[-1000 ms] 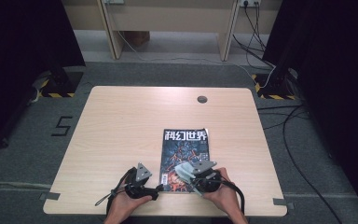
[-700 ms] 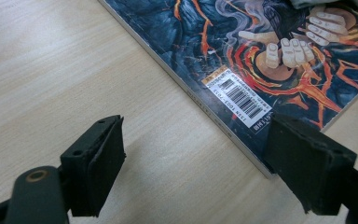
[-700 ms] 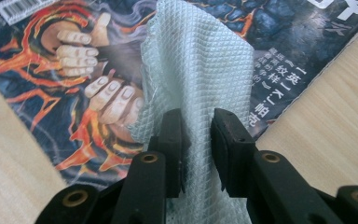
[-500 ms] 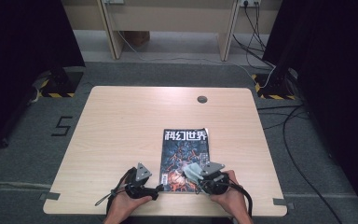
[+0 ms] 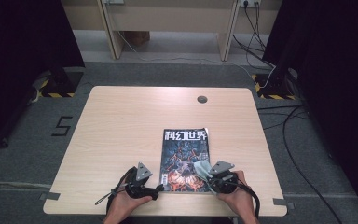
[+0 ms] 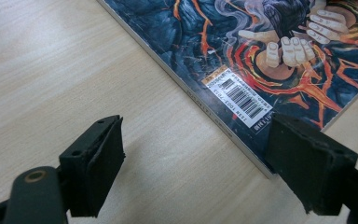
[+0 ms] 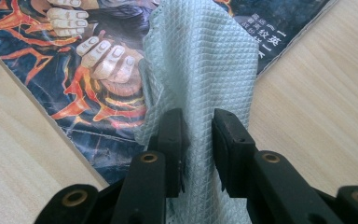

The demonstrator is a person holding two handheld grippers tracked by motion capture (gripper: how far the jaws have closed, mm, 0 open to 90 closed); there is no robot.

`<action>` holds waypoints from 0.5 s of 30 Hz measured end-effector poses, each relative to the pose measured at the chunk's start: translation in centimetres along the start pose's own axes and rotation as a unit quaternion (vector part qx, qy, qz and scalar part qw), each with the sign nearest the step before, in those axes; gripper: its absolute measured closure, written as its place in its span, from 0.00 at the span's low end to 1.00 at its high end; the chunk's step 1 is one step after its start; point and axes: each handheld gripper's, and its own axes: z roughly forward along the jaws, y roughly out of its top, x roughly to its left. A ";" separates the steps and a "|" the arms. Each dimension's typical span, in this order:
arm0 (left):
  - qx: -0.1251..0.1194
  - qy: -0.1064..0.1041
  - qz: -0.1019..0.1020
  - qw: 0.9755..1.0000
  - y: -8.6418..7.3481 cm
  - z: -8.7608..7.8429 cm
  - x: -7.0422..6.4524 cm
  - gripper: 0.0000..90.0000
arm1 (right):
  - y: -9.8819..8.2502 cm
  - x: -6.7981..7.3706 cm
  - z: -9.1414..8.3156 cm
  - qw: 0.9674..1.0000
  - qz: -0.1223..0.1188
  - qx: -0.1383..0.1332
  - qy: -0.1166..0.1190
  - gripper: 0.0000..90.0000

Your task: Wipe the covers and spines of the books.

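Note:
A magazine [image 5: 186, 158] with a dark, orange-streaked cover lies flat near the table's front edge. Its barcode corner [image 6: 240, 95] sits just ahead of my left gripper [image 6: 209, 165], whose jaws stand wide open over the wood, the right jaw at the magazine's corner. In the high view the left gripper [image 5: 156, 189] rests at the magazine's lower left. My right gripper [image 7: 196, 135] is shut on a pale grey-green waffle cloth [image 7: 205, 70], which drapes forward over the magazine cover [image 7: 98, 70]. From above, the cloth [image 5: 202, 169] lies on the magazine's lower right by the right gripper [image 5: 212, 179].
The light wooden table [image 5: 121, 126] has a round cable hole [image 5: 202, 99] at its far side. Cables run over the grey floor to the right, and a desk frame stands beyond the table. A hand holds each gripper at the table's front edge.
The right gripper with the cloth has slid rightward across the magazine's lower part, toward its right edge. The left gripper has stayed where it was.

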 end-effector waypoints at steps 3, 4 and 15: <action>0.003 0.000 0.000 1.000 0.1 0.1 0.1 0.20 | 0.1 0.4 0.0 1.000 -0.013 0.004 -0.006 0.84; 0.004 -0.001 -0.004 1.000 0.1 0.1 0.1 0.19 | 0.2 0.5 0.0 1.000 -0.016 0.005 -0.005 0.84; 0.005 -0.002 -0.006 1.000 0.1 0.1 0.2 0.17 | 1.7 0.8 0.6 0.998 -0.054 0.017 0.004 0.84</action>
